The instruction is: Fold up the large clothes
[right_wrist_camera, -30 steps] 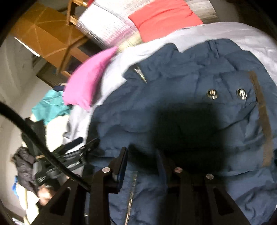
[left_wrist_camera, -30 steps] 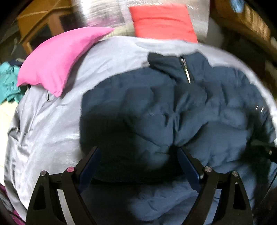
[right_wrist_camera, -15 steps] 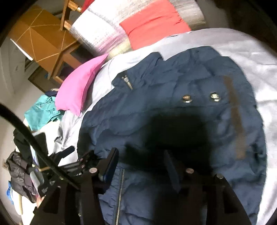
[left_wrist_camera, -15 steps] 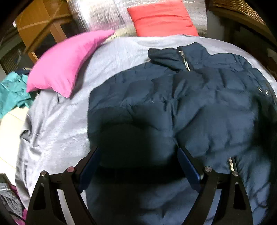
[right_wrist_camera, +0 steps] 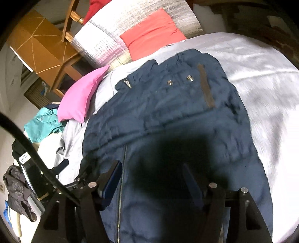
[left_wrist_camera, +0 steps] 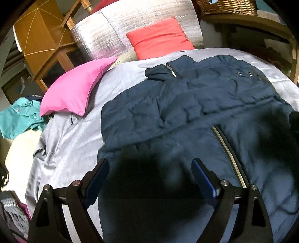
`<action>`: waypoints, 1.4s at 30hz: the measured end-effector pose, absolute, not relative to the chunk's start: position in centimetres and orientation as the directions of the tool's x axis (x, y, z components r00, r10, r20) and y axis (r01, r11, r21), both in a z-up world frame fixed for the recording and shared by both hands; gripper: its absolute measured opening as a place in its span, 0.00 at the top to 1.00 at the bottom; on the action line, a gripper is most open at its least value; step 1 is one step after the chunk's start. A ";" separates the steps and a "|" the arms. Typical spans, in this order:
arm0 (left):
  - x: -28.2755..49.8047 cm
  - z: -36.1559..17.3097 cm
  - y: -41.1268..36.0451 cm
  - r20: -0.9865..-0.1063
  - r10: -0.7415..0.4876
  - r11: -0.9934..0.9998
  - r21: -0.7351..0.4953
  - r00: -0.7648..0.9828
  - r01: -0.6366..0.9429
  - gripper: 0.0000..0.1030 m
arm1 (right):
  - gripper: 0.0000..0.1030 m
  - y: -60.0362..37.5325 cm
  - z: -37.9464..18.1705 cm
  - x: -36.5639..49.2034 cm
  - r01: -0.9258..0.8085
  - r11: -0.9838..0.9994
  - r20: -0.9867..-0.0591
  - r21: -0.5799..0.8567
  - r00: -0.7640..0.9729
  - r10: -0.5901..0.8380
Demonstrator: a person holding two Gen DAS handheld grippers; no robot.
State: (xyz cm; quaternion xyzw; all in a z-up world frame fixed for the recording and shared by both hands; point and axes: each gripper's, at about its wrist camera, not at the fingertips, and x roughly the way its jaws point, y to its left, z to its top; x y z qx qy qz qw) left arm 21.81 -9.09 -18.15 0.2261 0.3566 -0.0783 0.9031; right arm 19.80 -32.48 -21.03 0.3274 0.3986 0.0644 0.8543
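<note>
A dark navy quilted jacket (left_wrist_camera: 186, 104) (right_wrist_camera: 168, 112) lies spread on a grey bed sheet (left_wrist_camera: 65, 142) (right_wrist_camera: 261, 78), collar toward the pillows and its sleeves folded across the chest. Its zipper (left_wrist_camera: 228, 153) (right_wrist_camera: 121, 177) runs down the near part. My left gripper (left_wrist_camera: 150, 173) hovers above the jacket's lower part, open wide with nothing between its blue pads. My right gripper (right_wrist_camera: 152, 179) hangs over the jacket's lower front; its jaws are opening and nothing is between them. The left gripper (right_wrist_camera: 63, 179) also shows at the left edge of the right wrist view.
A pink pillow (left_wrist_camera: 74, 87) (right_wrist_camera: 84, 95) and a red pillow (left_wrist_camera: 160, 41) (right_wrist_camera: 151, 35) lie at the head of the bed against a silver padded panel (left_wrist_camera: 104, 39). Teal clothing (left_wrist_camera: 20, 115) (right_wrist_camera: 43, 123) sits beside the bed. A wooden cabinet (left_wrist_camera: 43, 41) stands at the back left, a wicker basket (left_wrist_camera: 226, 7) at the upper right.
Both grippers have drawn back from the jacket, so more of it and the bed shows. The right gripper's jaws have spread from nearly closed to wide apart. The left stays open.
</note>
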 end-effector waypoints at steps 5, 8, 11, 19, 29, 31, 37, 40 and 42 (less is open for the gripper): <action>19.5 -18.1 -8.0 -0.680 0.004 0.903 0.317 0.733 0.290 0.13 | 0.30 -32.3 -21.3 16.8 0.153 0.781 -0.638 0.605 0.680 0.361; 18.5 -18.2 -7.1 -0.689 -0.009 0.917 0.283 0.725 0.280 0.13 | 0.30 -32.3 -21.4 15.1 0.153 0.784 -0.635 0.602 0.688 0.352; 17.4 -18.2 -6.3 -0.692 -0.011 0.929 0.259 0.722 0.263 0.13 | 0.30 -32.3 -21.4 13.3 0.147 0.787 -0.626 0.600 0.698 0.347; 15.7 -18.1 -4.1 -0.679 0.001 0.945 0.241 0.734 0.222 0.13 | 0.29 -32.2 -21.5 9.5 0.125 0.811 -0.626 0.572 0.705 0.333; 14.3 -19.5 -0.3 -0.706 0.050 0.949 0.255 0.706 0.188 0.13 | 0.28 -33.2 -21.7 6.6 0.128 0.793 -0.606 0.595 0.720 0.339; 13.9 -19.9 1.1 -0.721 0.049 0.955 0.237 0.691 0.179 0.13 | 0.28 -33.7 -21.9 6.0 0.136 0.788 -0.607 0.600 0.719 0.339; 11.9 -22.1 5.8 -0.778 0.060 0.971 0.190 0.625 0.143 0.13 | 0.27 -35.6 -23.0 4.5 0.178 0.773 -0.624 0.609 0.709 0.328; 10.8 -23.3 7.7 -0.815 0.039 0.980 0.144 0.578 0.136 0.13 | 0.27 -36.6 -23.8 3.7 0.198 0.761 -0.632 0.617 0.701 0.331; 10.1 -23.9 8.5 -0.832 0.013 0.985 0.105 0.555 0.133 0.13 | 0.26 -37.2 -24.2 3.1 0.209 0.752 -0.634 0.625 0.697 0.334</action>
